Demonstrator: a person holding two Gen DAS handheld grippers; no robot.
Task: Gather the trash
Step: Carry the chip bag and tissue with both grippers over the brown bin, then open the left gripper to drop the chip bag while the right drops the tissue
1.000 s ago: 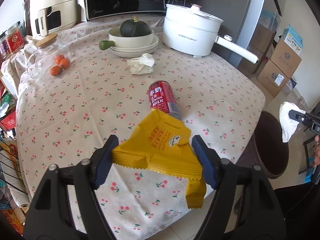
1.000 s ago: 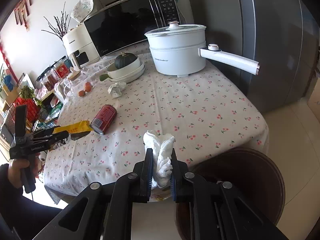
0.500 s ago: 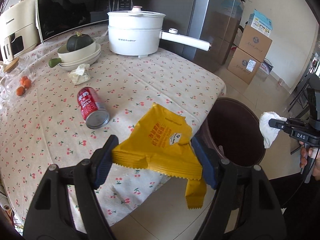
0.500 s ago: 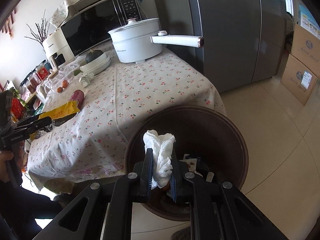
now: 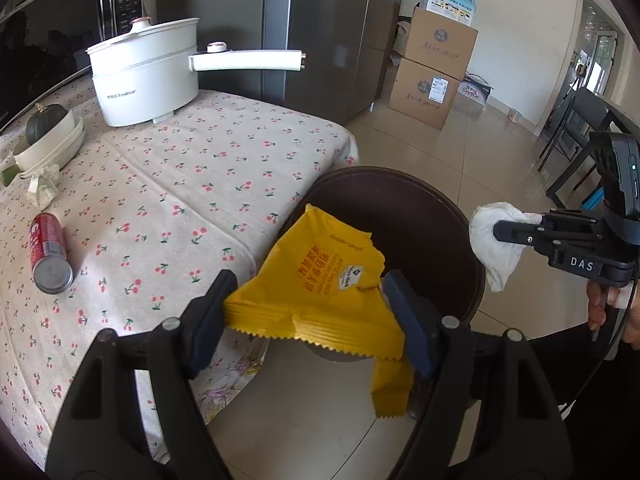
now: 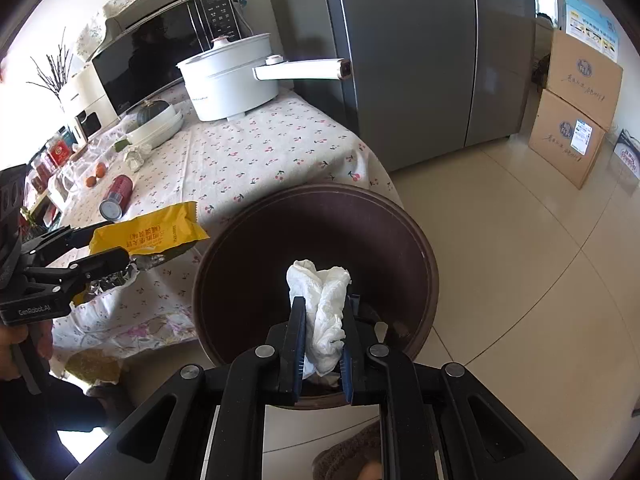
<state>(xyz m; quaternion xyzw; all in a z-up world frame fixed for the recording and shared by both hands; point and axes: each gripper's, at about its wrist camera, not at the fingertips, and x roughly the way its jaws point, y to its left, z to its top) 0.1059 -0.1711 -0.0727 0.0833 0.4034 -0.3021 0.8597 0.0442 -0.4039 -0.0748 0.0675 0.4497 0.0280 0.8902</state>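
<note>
Now, left gripper point(image 5: 308, 312) fingers clamped on yellow wrapper point(image 5: 320, 280), right gripper point(image 6: 320, 344) pinching white tissue point(image 6: 324, 312), seemingly over brown bin point(image 6: 416, 240)

You face a glossy cream tile floor point(image 6: 520, 240) lit by daylight. A tall grey fridge point(image 6: 420, 52) stands behind the table point(image 5: 180, 184), which wears a cherry-print cloth. Stacked cardboard boxes point(image 5: 434, 68) sit against the pale wall point(image 5: 520, 40). At the far right you see a dark chair point(image 5: 576, 136) near a bright doorway point(image 5: 600, 60).
</note>
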